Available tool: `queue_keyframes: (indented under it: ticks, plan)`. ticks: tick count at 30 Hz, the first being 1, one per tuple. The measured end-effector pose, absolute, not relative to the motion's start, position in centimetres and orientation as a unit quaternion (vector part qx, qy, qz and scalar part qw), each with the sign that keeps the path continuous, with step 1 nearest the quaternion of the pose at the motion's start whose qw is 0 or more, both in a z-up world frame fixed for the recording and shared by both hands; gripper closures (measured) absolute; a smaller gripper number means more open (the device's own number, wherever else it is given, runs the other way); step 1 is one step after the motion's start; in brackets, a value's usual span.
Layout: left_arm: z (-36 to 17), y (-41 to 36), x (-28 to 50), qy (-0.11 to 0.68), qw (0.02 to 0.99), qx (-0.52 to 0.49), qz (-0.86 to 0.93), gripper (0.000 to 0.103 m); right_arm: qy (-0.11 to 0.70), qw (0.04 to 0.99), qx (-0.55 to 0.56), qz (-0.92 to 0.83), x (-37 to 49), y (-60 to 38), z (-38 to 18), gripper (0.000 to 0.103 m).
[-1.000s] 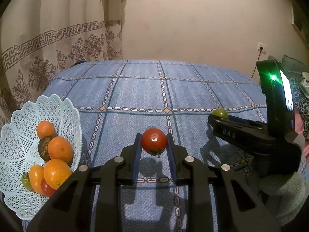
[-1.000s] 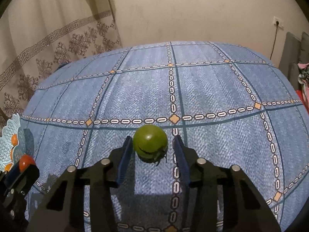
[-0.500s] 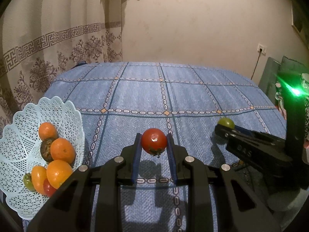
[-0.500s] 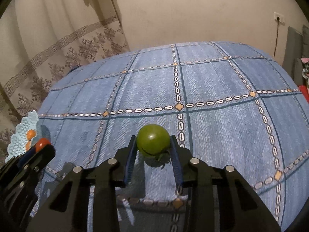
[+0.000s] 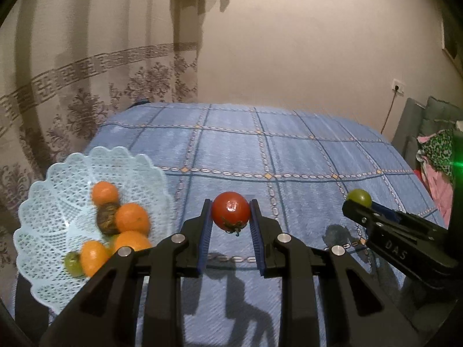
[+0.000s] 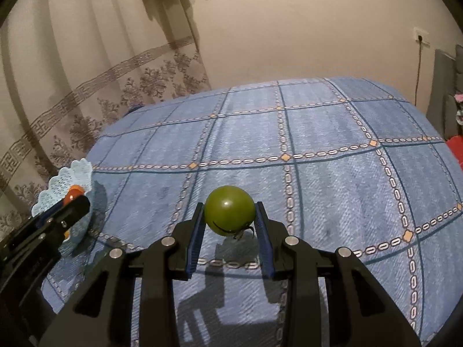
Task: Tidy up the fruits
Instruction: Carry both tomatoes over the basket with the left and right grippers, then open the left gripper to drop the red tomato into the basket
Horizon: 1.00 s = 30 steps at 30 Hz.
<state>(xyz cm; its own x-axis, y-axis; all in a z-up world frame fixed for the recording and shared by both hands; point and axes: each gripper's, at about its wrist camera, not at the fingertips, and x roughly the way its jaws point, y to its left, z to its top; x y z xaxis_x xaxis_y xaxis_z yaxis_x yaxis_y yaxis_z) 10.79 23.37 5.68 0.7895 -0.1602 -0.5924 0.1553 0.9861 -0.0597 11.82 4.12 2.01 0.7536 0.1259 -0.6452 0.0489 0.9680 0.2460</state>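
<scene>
The left tool point(image 5: 231, 225) is clamped on a red tomato point(image 5: 230, 210), and the right tool point(image 6: 230, 225) is clamped on a green tomato point(image 6: 229, 214). Both tomatoes hang in the air above the blue checked cloth point(image 6: 332, 179), casting shadows on it. Compared with a moment ago, both tools have come up higher, so more of the wall point(image 5: 303, 43) and curtain point(image 5: 72, 72) shows, and the white lacy basket point(image 5: 43, 202) now sits nearer the left tool, just to its left. In the left view the right tool with its green tomato has moved lower and to the right side. The basket holds oranges point(image 5: 131, 217), something dark and round, and a small green fruit point(image 5: 72, 262), but they are blurry and some hide behind the left tool's finger. The basket sits close to the left edge of the cloth. The middle and far part of the cloth is bare, with lots of room to move. In the right view only the basket's rim shows, partly hidden behind the left tool. At the far right, some clothes are cut off by the picture edge.
</scene>
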Motion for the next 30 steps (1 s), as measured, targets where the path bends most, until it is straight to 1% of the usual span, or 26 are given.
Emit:
queue_keyframes:
  ticks: [12,21,27,28,30]
  plan:
    - [6.6,30.3,9.2,0.296,0.955,-0.009,-0.035,0.077,0.342,0.93,0.106,0.083,11.6,9.7,4.3,0.069]
    - [6.0,36.0,9.2,0.304,0.952,-0.021,0.008,0.077,0.342,0.925,0.077,0.149,12.3,16.0,6.3,0.069]
    - [5.3,37.9,9.3,0.318,0.947,-0.039,0.013,0.077,0.349,0.917,0.055,0.182,12.8,19.9,6.6,0.069]
    - [5.1,38.1,9.4,0.32,0.946,-0.043,0.014,0.075,0.351,0.916,0.051,0.185,12.9,20.5,6.6,0.069]
    - [5.0,38.4,9.4,0.321,0.945,-0.052,0.017,0.059,0.355,0.914,0.045,0.191,13.2,21.5,6.5,0.069]
